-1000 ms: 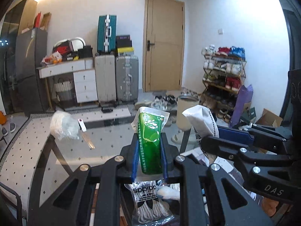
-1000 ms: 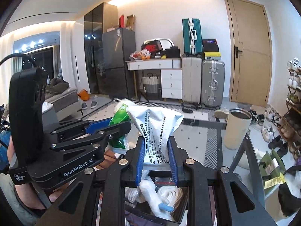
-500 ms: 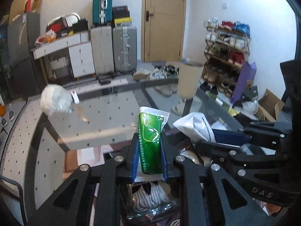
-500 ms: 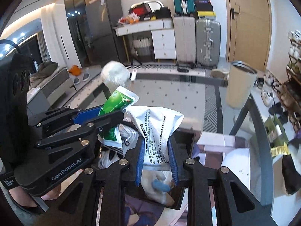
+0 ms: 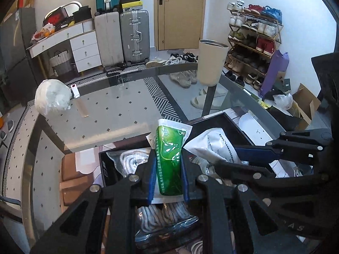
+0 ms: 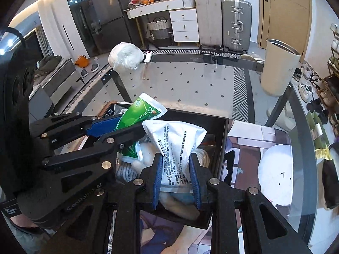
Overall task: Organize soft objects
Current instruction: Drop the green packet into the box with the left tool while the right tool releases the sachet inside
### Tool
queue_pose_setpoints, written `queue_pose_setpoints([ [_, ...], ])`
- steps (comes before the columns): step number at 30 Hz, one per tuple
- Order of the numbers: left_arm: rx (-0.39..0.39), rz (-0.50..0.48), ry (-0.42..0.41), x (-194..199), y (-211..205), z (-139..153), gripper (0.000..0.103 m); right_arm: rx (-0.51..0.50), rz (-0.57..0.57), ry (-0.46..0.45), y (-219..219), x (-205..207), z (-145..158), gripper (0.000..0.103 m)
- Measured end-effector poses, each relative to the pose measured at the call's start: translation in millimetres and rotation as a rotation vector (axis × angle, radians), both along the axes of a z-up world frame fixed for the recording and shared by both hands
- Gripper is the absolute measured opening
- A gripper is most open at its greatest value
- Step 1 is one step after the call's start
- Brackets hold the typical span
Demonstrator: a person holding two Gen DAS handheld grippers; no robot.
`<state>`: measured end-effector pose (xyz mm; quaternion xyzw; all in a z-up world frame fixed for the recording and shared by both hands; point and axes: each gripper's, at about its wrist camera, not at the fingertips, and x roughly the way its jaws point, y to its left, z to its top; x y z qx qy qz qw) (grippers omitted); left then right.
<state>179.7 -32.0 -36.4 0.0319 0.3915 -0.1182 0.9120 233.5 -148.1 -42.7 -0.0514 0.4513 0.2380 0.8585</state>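
Observation:
My left gripper (image 5: 168, 160) is shut on a green soft pouch (image 5: 169, 158) and holds it upright over a black open box (image 5: 239, 124). My right gripper (image 6: 175, 167) is shut on a white printed soft pack (image 6: 175, 146) over the same black box (image 6: 220, 146). The box holds bagged white soft items (image 5: 129, 160). The green pouch also shows in the right wrist view (image 6: 137, 114), and the white pack in the left wrist view (image 5: 211, 146). The two grippers are side by side, close together.
The box sits on a glass table (image 5: 118, 110). A white bagged bundle (image 5: 52, 97) lies at its far left corner. A cream cylinder bin (image 5: 211, 61) stands at the far right edge. A white plush (image 6: 275, 169) shows beside the box on the right.
Both grippers have tilted down and lowered with their packs toward the black box. The box interior has come into view.

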Motion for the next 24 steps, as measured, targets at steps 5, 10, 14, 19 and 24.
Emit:
queue_pose_setpoints([
  [5,0.012,0.002,-0.001,-0.6,-1.0,-1.2,0.021,0.005,-0.003,0.008,-0.5,-1.7,0.0,0.026],
  [10,0.019,0.024,-0.032,-8.1,4.4,7.0,0.033,0.009,-0.024,-0.009,-0.6,-4.2,4.9,0.033],
  [14,-0.005,0.03,-0.099,-31.5,16.4,33.7,0.046,0.044,-0.032,-0.046,-6.7,-14.4,19.3,0.036],
  [19,0.042,0.042,-0.116,-68.6,36.3,45.6,0.051,0.063,0.01,-0.101,-9.3,-48.1,40.8,0.041],
  [24,0.032,0.046,-0.033,-86.7,56.5,24.5,0.052,0.072,0.087,-0.023,3.2,-75.6,31.0,0.041],
])
